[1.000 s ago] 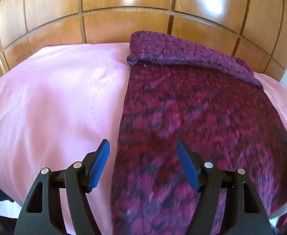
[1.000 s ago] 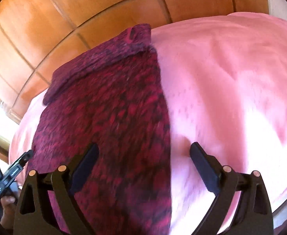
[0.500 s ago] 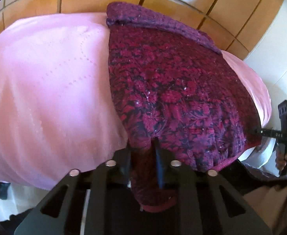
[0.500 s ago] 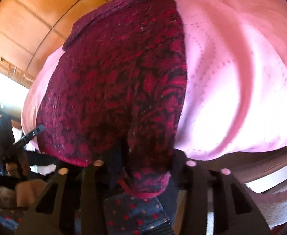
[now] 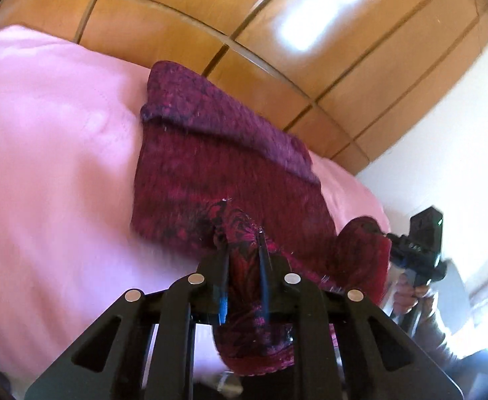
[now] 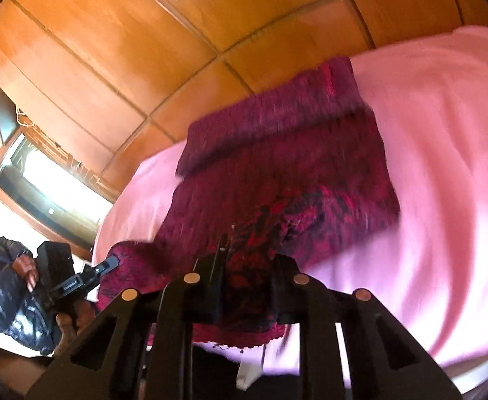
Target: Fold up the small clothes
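A dark red and black patterned knit garment (image 5: 217, 166) lies on a pink bedspread (image 5: 50, 153), its far end folded over. My left gripper (image 5: 242, 233) is shut on the garment's near left corner and holds it lifted off the bed. In the right wrist view the same garment (image 6: 277, 166) shows, and my right gripper (image 6: 247, 250) is shut on its near right corner, also lifted. Each gripper shows in the other's view: the right gripper (image 5: 417, 250) at the right, the left gripper (image 6: 73, 280) at the left. The near hem sags between them.
A wooden panelled wardrobe (image 5: 244, 26) stands behind the bed. The pink bedspread (image 6: 444, 166) spreads wide on both sides of the garment. A white wall (image 5: 460, 153) is at the right, a bright window (image 6: 53, 180) at the left.
Both grippers went from open over the near hem to shut on its corners, then lifted them and carried them toward the far end. The views tilted up.
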`<action>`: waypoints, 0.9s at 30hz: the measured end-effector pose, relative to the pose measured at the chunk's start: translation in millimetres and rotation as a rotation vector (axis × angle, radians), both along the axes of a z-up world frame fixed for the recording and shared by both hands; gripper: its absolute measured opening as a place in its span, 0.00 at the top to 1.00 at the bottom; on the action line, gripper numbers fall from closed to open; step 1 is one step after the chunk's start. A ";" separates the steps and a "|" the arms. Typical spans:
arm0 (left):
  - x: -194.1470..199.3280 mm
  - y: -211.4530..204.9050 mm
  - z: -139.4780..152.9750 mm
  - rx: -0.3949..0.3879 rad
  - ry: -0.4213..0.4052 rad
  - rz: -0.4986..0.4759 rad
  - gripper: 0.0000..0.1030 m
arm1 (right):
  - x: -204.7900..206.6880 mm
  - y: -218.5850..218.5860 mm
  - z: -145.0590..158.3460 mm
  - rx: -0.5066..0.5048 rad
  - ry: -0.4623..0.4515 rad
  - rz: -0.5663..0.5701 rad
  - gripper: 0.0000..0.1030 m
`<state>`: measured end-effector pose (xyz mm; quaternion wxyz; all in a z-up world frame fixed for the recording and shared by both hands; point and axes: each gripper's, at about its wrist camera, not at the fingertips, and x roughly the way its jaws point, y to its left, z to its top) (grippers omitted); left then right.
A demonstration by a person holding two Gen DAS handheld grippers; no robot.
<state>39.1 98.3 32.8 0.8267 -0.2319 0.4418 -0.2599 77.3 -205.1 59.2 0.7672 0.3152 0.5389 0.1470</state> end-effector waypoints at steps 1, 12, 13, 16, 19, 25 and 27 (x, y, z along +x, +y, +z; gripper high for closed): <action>9.4 -0.8 -2.4 0.002 0.004 0.018 0.88 | 12.7 -0.4 -6.1 -0.004 0.001 -0.011 0.82; 125.4 -0.1 -42.1 -0.042 0.179 0.197 0.71 | 89.2 -26.2 -76.2 -0.027 0.175 -0.156 0.81; 129.3 5.6 -44.3 -0.056 0.189 0.226 0.50 | 89.9 -29.5 -78.2 -0.006 0.178 -0.166 0.79; 125.2 31.4 -37.4 -0.047 0.146 0.364 0.28 | 85.2 -43.5 -71.4 0.110 0.142 -0.210 0.57; 112.5 57.5 -33.9 -0.054 0.121 0.355 0.28 | 72.3 -59.7 -47.4 0.100 0.046 -0.269 0.15; 59.6 57.5 -37.3 0.046 0.054 0.143 0.21 | 33.7 -64.4 -22.0 -0.068 0.012 -0.186 0.12; 49.0 46.1 -46.9 0.108 0.046 0.097 0.19 | 17.5 -57.6 -30.7 -0.128 0.055 -0.129 0.25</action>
